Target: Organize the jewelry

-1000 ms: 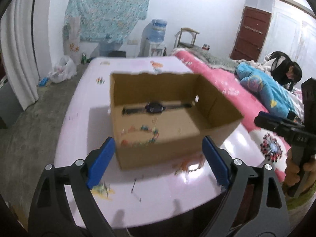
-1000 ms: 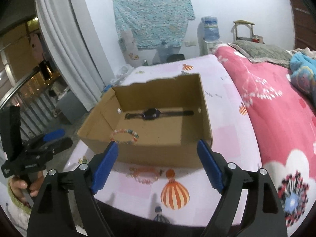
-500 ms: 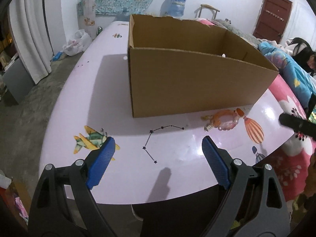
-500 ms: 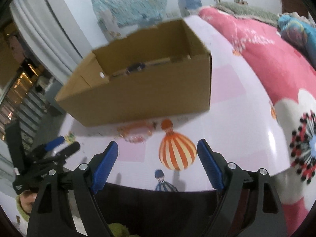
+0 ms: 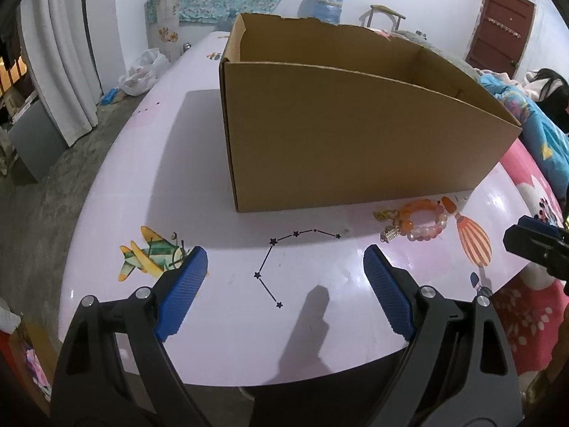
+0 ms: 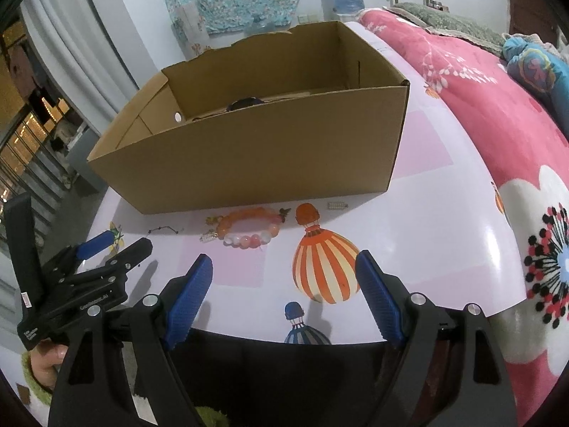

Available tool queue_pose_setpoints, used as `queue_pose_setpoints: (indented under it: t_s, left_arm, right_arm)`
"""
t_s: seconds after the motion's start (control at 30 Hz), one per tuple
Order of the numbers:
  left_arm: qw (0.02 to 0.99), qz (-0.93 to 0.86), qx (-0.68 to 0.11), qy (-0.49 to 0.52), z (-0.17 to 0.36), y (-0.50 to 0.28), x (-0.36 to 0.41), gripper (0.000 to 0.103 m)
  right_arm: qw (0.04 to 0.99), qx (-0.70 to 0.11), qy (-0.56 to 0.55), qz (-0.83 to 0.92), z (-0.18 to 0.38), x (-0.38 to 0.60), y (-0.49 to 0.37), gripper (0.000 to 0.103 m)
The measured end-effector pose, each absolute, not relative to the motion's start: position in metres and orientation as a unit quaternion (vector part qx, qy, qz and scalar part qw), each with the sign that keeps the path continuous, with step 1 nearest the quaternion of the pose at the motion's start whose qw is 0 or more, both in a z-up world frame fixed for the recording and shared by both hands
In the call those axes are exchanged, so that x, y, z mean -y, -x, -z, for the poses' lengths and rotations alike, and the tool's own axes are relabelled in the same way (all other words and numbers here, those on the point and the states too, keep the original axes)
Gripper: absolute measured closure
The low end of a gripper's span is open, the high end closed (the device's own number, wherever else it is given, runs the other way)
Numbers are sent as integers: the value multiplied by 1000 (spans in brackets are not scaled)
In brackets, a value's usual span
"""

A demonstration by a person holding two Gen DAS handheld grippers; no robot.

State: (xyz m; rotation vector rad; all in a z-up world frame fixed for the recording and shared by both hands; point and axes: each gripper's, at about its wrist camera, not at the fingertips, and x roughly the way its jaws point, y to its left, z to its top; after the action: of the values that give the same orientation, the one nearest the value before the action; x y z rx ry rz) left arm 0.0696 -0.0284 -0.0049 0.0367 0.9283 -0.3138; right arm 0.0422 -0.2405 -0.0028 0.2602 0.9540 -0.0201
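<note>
Both tools [image 5: 285,265] [image 6: 284,270] gape empty near the bead bracelet [image 6: 249,229].

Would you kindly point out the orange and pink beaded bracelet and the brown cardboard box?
Orange and pink beaded bracelet [image 6: 249,229]: right wrist view, ring's near beads.
Brown cardboard box [image 5: 355,142]: left wrist view, near wall.

Black gripper [image 5: 284,274] frames, ribbed blue pads [image 6: 190,300], silver screws.
</note>
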Motion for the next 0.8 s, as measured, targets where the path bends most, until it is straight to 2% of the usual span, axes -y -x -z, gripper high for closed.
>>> queue_pose_setpoints:
  t_s: [0.5, 0.8]
  left_arm:
    - [877, 128, -462, -32, 23, -88, 37, 17]
    - [879, 115, -459, -61, 28, -92, 43, 12]
  right_arm:
    - [873, -473, -114, 39, 17, 244, -56, 23]
    - [880, -462, -104, 40, 15, 249, -53, 23]
